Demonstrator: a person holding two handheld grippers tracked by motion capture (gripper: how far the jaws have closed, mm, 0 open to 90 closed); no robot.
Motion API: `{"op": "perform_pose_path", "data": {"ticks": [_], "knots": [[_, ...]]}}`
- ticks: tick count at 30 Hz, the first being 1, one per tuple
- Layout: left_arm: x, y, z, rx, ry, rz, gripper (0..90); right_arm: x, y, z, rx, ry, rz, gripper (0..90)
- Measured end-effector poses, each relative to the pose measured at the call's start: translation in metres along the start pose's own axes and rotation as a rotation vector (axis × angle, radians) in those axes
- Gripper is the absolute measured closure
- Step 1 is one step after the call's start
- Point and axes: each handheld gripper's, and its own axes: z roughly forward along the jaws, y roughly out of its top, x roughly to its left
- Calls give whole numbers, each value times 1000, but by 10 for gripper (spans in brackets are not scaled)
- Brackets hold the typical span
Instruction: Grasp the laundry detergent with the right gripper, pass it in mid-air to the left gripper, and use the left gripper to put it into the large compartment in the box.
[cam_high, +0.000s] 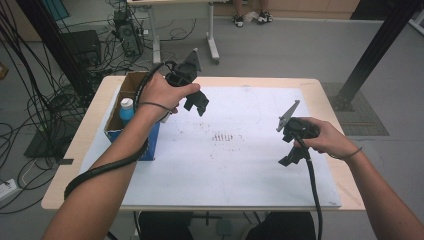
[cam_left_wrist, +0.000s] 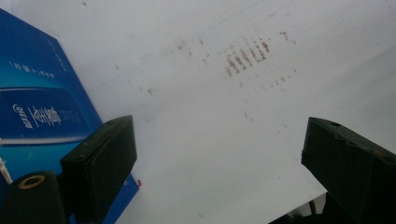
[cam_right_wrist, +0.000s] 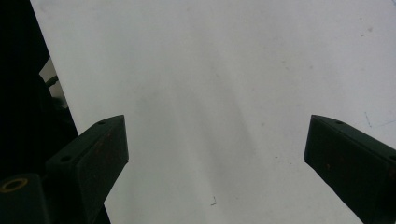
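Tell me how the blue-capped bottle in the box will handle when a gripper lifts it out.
The bottle stands upright inside the blue box, so a straight lift probably clears the walls. Its rounded cap looks smooth and may slip between flat jaws. Its body is mostly hidden, so weight is hard to judge. The left gripper, jaws wide apart, is nearest.

We're seeing matt black plastic on the left claw (cam_left_wrist: 217, 154), matt white paper sheet (cam_high: 240, 165) stained rusty, glossy blue printed box (cam_left_wrist: 32, 107) with raw cardboard inside, pale wood worktop (cam_high: 90, 120).
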Motion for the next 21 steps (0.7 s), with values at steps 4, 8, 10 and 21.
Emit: {"op": "perform_pose_path", "data": {"ticks": [4,8,10,21], "knots": [[3,1,14,-15,1,-10,110,-4,-1,-3,0,-4,10,64],[3,2,31,-4,-17,-19,112,-8,-1,-6,0,-8,16,65],[3,2,39,5,-18,-19,112,-10,0,-7,2,-10,18,64],[9,2,67,11,-16,-33,114,-25,-6,-18,16,-28,62,64]]}}
